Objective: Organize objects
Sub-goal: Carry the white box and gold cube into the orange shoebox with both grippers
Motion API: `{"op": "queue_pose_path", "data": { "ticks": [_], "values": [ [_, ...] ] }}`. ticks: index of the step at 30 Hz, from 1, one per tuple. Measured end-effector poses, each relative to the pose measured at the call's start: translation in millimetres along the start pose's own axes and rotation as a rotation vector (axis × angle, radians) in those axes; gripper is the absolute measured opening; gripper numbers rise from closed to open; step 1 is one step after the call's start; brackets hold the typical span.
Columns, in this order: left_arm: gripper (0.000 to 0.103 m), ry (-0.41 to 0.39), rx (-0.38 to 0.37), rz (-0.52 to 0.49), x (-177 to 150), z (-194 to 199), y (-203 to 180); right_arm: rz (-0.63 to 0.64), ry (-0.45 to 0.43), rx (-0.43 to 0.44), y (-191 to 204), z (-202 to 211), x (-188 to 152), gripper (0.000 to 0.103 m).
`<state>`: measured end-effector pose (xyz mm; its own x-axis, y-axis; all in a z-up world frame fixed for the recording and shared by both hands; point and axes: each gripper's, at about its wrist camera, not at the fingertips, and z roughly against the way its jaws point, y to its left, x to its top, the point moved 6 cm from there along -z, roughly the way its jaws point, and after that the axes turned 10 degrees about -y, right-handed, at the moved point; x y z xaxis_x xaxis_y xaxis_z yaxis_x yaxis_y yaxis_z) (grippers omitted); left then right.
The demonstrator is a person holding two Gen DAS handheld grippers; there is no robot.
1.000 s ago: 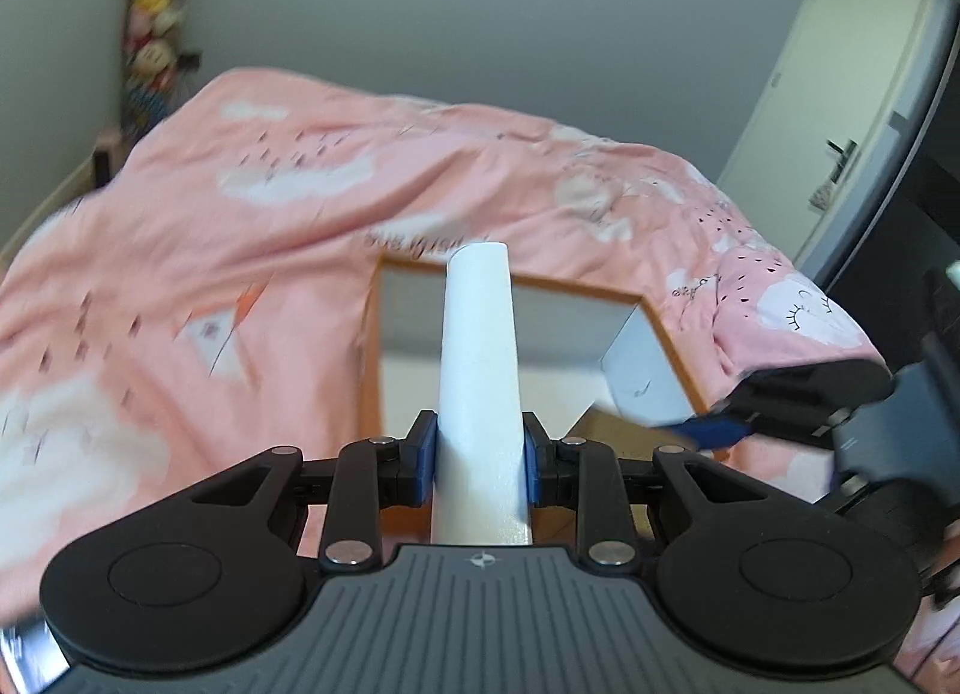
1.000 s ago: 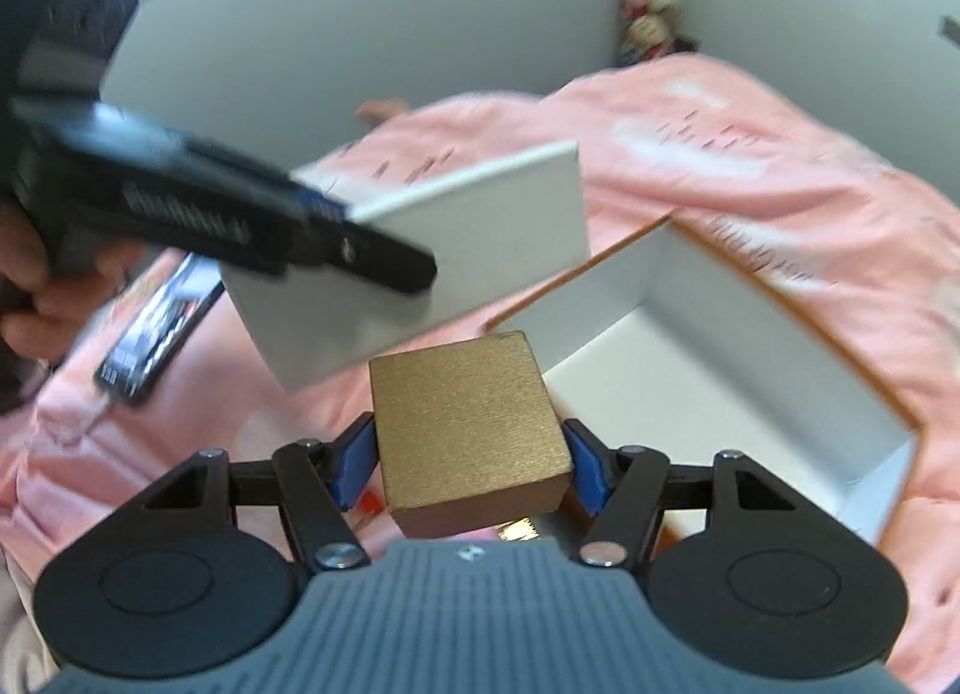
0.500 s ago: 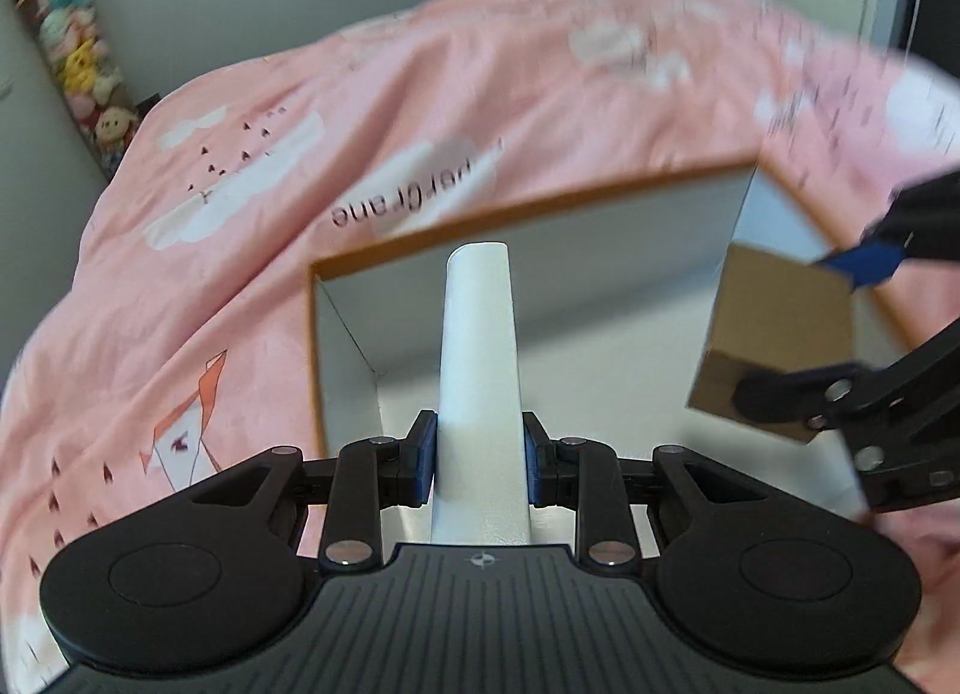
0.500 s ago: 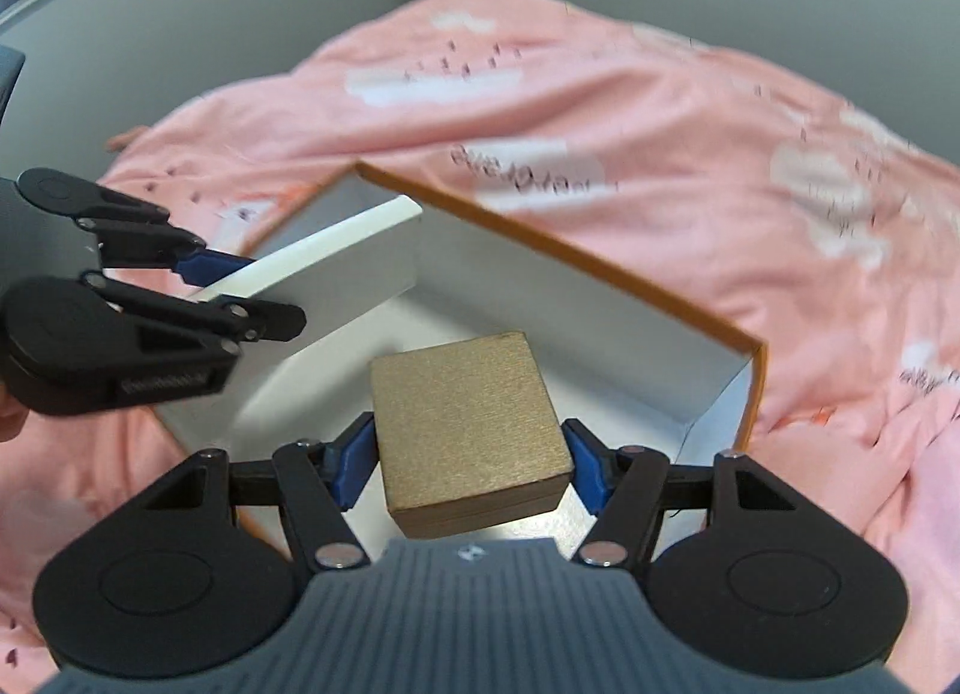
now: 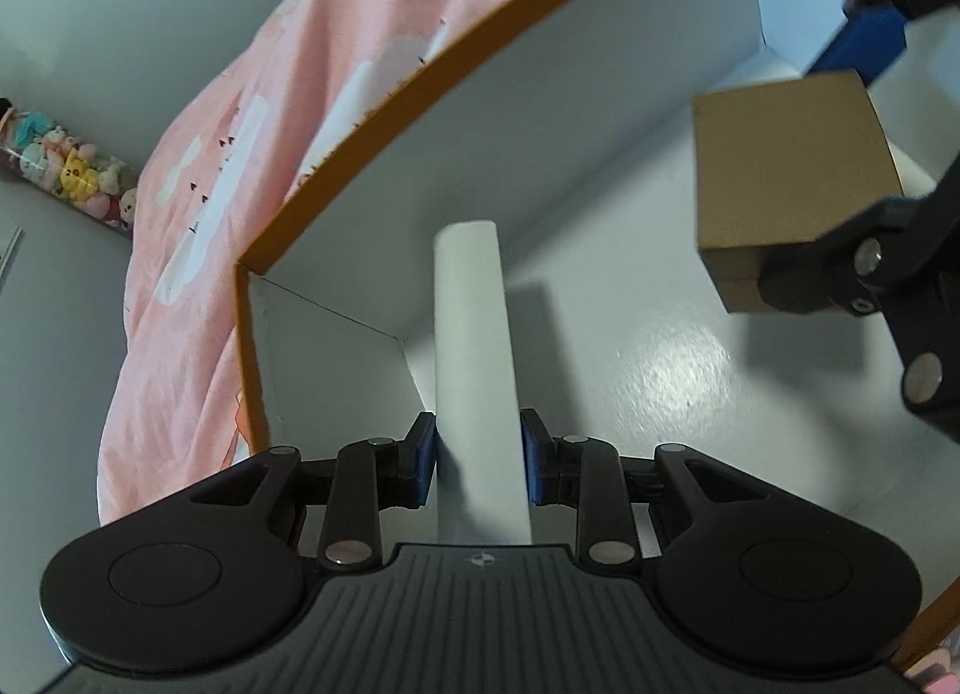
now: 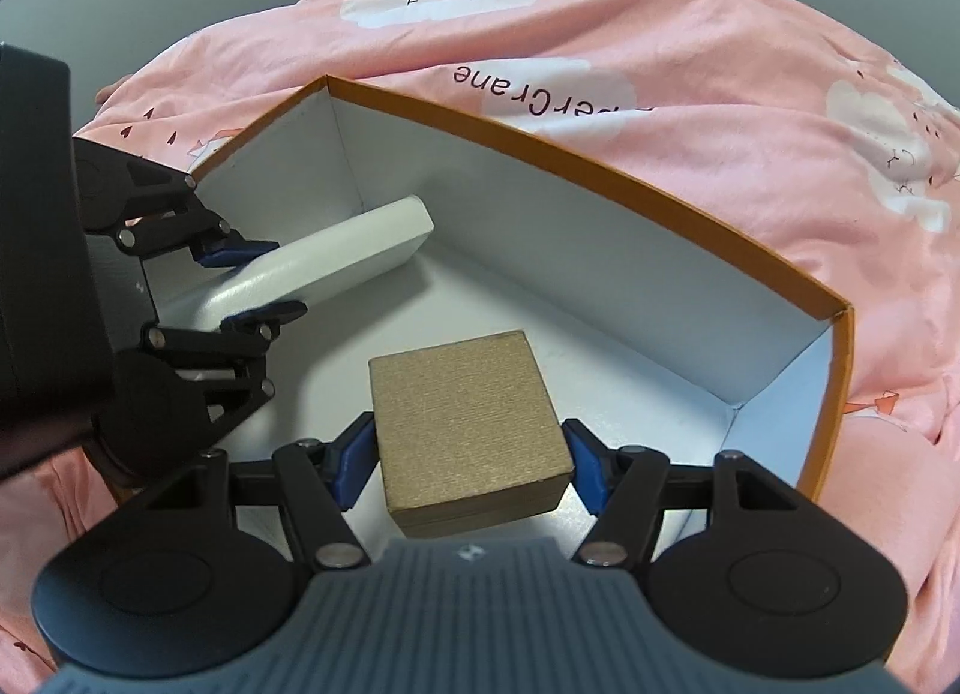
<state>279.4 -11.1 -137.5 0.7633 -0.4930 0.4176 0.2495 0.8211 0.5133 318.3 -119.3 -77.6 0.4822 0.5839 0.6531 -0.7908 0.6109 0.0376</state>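
Placing looks to be the step: left gripper (image 5: pixel 479 457) fingers clamp a white box (image 5: pixel 474 334) at centre frame, right gripper (image 6: pixel 468 457) fingers clamp a gold box (image 6: pixel 465 424), both inside the orange-rimmed box (image 6: pixel 600 157), needing lowering, then release.

Both grippers are going down into the big box (image 6: pixel 630 166) now. The left gripper (image 5: pixel 478 454) is bringing the white box (image 5: pixel 474 346) close to the floor near a corner. The right gripper (image 6: pixel 468 454) is lowering the gold box (image 6: pixel 462 418) beside it.
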Motion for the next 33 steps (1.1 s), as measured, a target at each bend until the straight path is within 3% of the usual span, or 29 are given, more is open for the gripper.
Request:
{"op": "queue_pose_path", "data": {
  "ticks": [3, 7, 11, 17, 22, 26, 33],
  "values": [
    [0.035, 0.054, -0.085, 0.02, -3, -4, -5, 0.007, -0.002, 0.001, -1, 1, 1, 0.067],
    [0.042, 0.043, -0.11, 0.009, -5, 3, -11, 0.014, 0.012, -0.005, -1, 0, -1, 0.067],
    [0.057, 0.011, -0.224, 0.097, -4, 17, -9, 0.022, 0.026, -0.015, -2, -3, -5, 0.067],
    [0.058, 0.013, -0.394, 0.232, -7, 30, -1, 0.022, 0.049, -0.029, -6, -6, -7, 0.067],
    [0.058, -0.03, -0.355, 0.223, -8, 34, 10, 0.035, 0.068, -0.058, -8, -13, -7, 0.067],
    [0.059, -0.077, -0.404, 0.21, 5, 28, 13, 0.058, 0.077, -0.084, -10, -20, -3, 0.067],
    [0.065, -0.076, -0.409, 0.106, 9, 11, -4, 0.07, 0.129, -0.098, -23, -28, 1, 0.067]
  ]
}}
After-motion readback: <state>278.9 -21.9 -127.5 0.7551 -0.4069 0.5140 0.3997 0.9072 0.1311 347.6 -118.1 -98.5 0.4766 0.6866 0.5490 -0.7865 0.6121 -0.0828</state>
